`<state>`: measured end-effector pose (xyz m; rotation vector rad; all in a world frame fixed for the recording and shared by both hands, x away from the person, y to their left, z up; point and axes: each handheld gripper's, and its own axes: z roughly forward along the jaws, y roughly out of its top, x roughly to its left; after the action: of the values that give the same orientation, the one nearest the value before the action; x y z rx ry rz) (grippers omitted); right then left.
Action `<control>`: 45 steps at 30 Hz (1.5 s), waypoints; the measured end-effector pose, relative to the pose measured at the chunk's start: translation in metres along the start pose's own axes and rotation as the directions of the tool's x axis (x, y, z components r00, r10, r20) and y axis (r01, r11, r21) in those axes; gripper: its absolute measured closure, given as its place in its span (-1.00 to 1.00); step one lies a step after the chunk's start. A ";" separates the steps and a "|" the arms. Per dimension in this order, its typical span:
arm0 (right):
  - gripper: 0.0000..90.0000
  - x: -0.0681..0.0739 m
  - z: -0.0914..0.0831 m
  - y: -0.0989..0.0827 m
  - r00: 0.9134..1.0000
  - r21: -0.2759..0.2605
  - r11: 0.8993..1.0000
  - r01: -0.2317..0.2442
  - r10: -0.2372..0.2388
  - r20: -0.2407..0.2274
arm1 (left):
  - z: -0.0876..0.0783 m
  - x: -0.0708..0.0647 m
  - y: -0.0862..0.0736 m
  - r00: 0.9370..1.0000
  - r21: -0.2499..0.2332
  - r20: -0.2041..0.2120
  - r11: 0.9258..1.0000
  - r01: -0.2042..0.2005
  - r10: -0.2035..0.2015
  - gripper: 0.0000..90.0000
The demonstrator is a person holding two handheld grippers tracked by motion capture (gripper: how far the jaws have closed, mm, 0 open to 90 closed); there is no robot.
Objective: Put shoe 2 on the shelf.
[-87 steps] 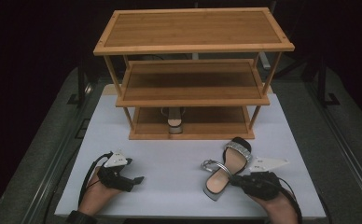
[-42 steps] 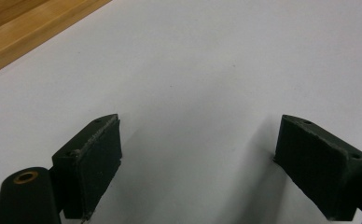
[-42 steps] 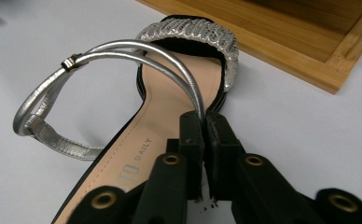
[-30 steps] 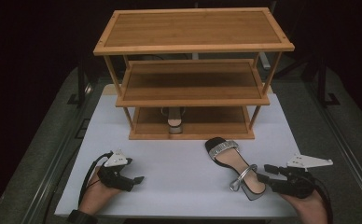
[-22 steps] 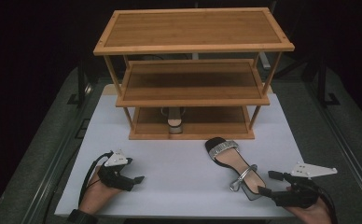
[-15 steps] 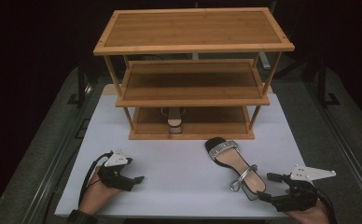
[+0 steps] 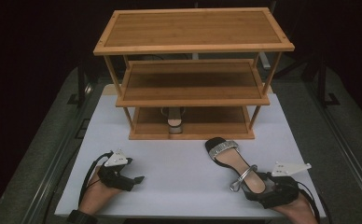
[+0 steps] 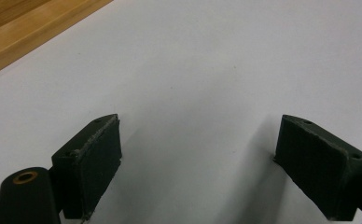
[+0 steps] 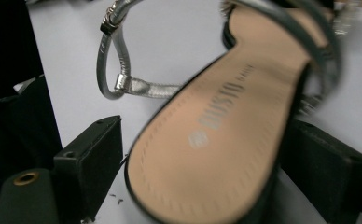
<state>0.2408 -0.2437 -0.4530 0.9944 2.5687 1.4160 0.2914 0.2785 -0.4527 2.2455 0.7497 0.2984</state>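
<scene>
A black high-heeled sandal [image 7: 233,161] with a tan insole and silver straps lies on the white table, toe toward the rack, heel toward me. My right gripper [image 7: 261,192] sits at its heel. In the right gripper view the heel end of the sandal [image 9: 216,135] lies between the wide-apart jaws of the right gripper [image 9: 207,172]; a gap shows beside the left pad [image 9: 93,163]. My left gripper [image 7: 135,179] rests open on the table at the front left. In its own view the left gripper [image 8: 198,158] has nothing between its jaws.
A three-tier wooden shoe rack [image 7: 193,28] stands at the back of the white table [image 7: 179,186]. A second sandal [image 7: 172,120] stands on its bottom shelf, heel toward me. The rack's base edge [image 8: 25,37] shows in the left gripper view.
The sandal was swung to the right and set down with its toe toward the rack. In the last second the right gripper shifted slightly behind its heel. The left gripper stayed still.
</scene>
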 end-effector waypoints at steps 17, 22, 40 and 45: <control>-0.46 0.002 0.007 0.002 0.999 0.010 1.000 0.000 0.000 -0.037 | 0.000 0.000 0.000 1.000 0.001 0.000 1.000 0.000 0.000 -0.70; -0.45 0.005 0.002 0.005 0.999 -0.049 0.999 -0.005 0.003 -0.035 | 0.000 0.000 0.000 1.000 0.001 0.001 1.000 0.000 0.000 -0.70; -0.45 0.005 -0.008 0.019 1.000 -0.155 0.988 -0.016 0.017 0.006 | 0.000 0.000 0.000 1.000 0.000 0.000 1.000 0.000 0.000 -0.70; -0.45 -0.001 -0.004 0.030 0.999 -0.173 0.985 -0.019 0.026 0.040 | 0.000 0.000 0.000 1.000 0.000 0.000 1.000 0.000 0.000 -0.70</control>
<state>0.2559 -0.2360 -0.4284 1.0179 2.3639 1.5737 0.2913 0.2784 -0.4526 2.2457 0.7502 0.2982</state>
